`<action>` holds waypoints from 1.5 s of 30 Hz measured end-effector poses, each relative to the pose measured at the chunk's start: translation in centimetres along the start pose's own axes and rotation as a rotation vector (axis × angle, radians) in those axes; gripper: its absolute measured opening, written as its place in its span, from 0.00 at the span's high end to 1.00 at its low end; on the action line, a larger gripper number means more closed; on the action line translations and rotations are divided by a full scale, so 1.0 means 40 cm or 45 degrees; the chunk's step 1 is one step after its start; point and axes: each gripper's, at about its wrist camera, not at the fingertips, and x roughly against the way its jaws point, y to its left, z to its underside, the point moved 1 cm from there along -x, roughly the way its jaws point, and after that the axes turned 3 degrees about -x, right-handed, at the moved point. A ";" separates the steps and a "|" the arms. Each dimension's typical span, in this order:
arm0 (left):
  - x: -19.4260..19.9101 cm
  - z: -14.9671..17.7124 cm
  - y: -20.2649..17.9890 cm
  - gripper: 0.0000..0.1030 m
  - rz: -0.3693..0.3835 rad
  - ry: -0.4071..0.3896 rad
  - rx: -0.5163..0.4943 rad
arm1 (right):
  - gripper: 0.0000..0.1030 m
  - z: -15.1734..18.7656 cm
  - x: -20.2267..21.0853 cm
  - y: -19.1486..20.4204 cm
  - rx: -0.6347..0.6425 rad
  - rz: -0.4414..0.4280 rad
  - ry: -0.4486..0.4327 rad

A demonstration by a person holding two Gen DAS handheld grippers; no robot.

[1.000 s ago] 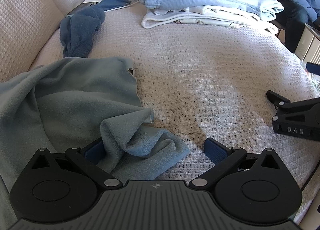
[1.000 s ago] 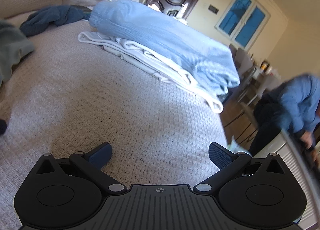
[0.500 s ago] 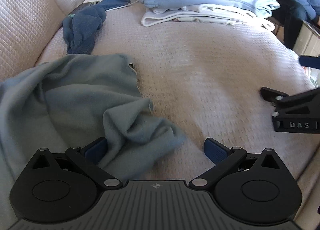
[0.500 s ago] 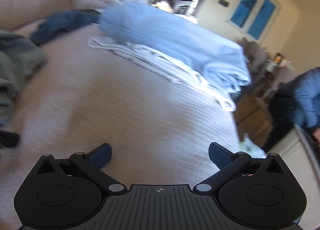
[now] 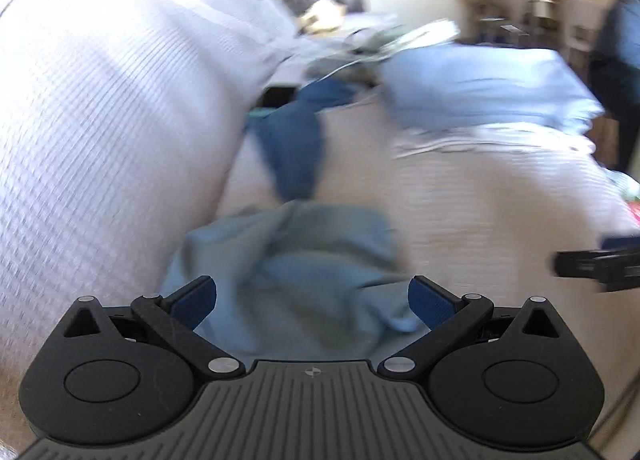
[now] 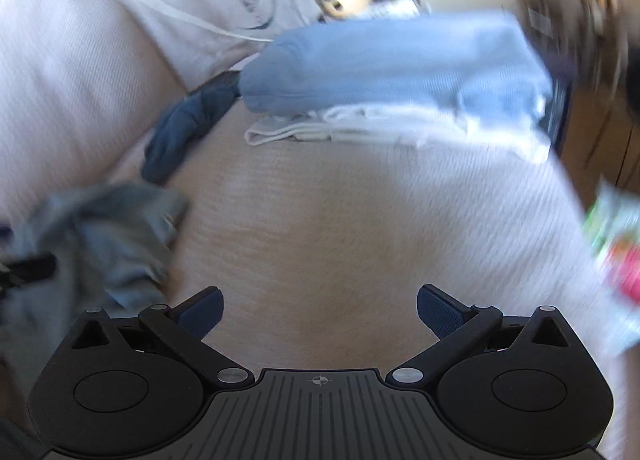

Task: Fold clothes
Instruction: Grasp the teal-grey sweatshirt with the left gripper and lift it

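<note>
A crumpled grey-blue cloth [image 5: 296, 264] lies on the white waffle bedspread [image 5: 480, 212], right in front of my left gripper [image 5: 312, 300]. That gripper is open and its blue pads sit on either side of the cloth's near folds without closing on them. In the right wrist view the same cloth [image 6: 108, 236] is at the far left, and my right gripper [image 6: 318, 310] is open over bare bedspread [image 6: 320, 228]. The other gripper's black tip [image 5: 592, 266] pokes in at the right edge of the left wrist view. Both views are motion-blurred.
A dark blue garment [image 5: 294, 148] lies bunched beyond the cloth. Further back is a folded stack, light blue item [image 6: 396, 60] on white ones [image 6: 360, 130]. A large white pillow [image 5: 104, 108] rises at left. A person in blue [image 5: 620, 60] is at the far right.
Both cameras swung quickly leftward and tilted up. The left gripper moved onto the grey-blue cloth, which now sits centred between its fingers. The right gripper turned toward the cloth.
</note>
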 end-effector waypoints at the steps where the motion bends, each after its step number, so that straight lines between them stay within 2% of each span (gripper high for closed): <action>1: -0.012 -0.002 0.016 0.00 0.003 0.020 0.035 | 0.00 -0.004 0.002 -0.008 -0.053 -0.049 0.008; 5: -0.066 -0.005 0.054 0.01 -0.065 0.069 0.081 | 0.00 -0.009 0.018 -0.011 -0.115 -0.188 -0.033; 8: -0.099 0.006 0.066 0.16 -0.098 0.086 0.093 | 0.00 -0.011 0.021 0.005 -0.078 -0.228 -0.048; 10: -0.114 0.014 0.067 0.43 -0.113 0.110 0.088 | 0.00 -0.009 0.016 0.017 -0.035 -0.220 -0.044; 11: -0.115 0.018 0.067 0.50 -0.128 0.115 0.083 | 0.00 -0.008 0.011 0.023 -0.013 -0.212 -0.040; 12: -0.114 0.021 0.068 0.62 -0.137 0.117 0.081 | 0.00 -0.006 0.008 0.027 0.003 -0.206 -0.037; 13: -0.108 0.022 0.069 0.66 -0.130 0.117 0.078 | 0.00 -0.005 0.006 0.029 0.014 -0.200 -0.034; 15: -0.085 0.019 0.070 0.86 -0.083 0.110 0.067 | 0.00 -0.004 0.000 0.032 0.024 -0.194 -0.031; 16: -0.068 0.015 0.068 0.87 -0.043 0.102 0.067 | 0.00 -0.005 -0.004 0.032 0.026 -0.190 -0.032; 18: -0.030 0.002 0.060 0.99 0.059 0.081 0.081 | 0.00 -0.006 0.002 0.034 0.029 -0.191 -0.041; 23: 0.041 -0.028 -0.016 1.00 0.382 0.062 0.064 | 0.00 -0.017 0.036 0.031 0.018 -0.206 -0.104; 24: 0.052 -0.029 -0.038 1.00 0.437 0.059 0.046 | 0.00 -0.020 0.044 0.028 0.010 -0.203 -0.122; 25: 0.065 -0.027 -0.059 0.99 0.448 0.046 0.017 | 0.00 -0.024 0.052 0.022 -0.001 -0.200 -0.138; 26: 0.069 -0.025 -0.067 0.99 0.418 0.038 0.006 | 0.00 -0.027 0.059 0.016 -0.012 -0.197 -0.155; 27: 0.061 -0.027 -0.061 0.90 0.367 0.041 0.018 | 0.00 -0.030 0.065 0.009 -0.025 -0.192 -0.166; 28: 0.053 -0.029 -0.054 0.78 0.316 0.044 0.030 | 0.00 -0.031 0.067 0.002 -0.041 -0.182 -0.169; 29: 0.046 -0.031 -0.047 0.48 0.265 0.047 0.042 | 0.00 -0.032 0.065 -0.005 -0.059 -0.173 -0.166; 30: 0.038 -0.033 -0.041 0.42 0.214 0.049 0.054 | 0.00 -0.031 0.062 -0.010 -0.072 -0.166 -0.155; 34: 0.007 -0.050 0.025 0.39 0.076 0.038 0.070 | 0.00 -0.026 0.053 -0.001 -0.043 -0.152 -0.135; 37: -0.039 -0.057 0.062 0.36 -0.030 0.091 0.045 | 0.00 -0.023 0.042 0.020 0.017 -0.149 -0.123; 43: -0.172 -0.031 0.084 0.36 -0.087 0.233 0.024 | 0.00 -0.005 0.041 0.051 0.133 -0.123 -0.116; 45: -0.202 -0.017 0.079 0.40 -0.117 0.254 0.015 | 0.00 -0.003 0.043 0.054 0.147 -0.117 -0.121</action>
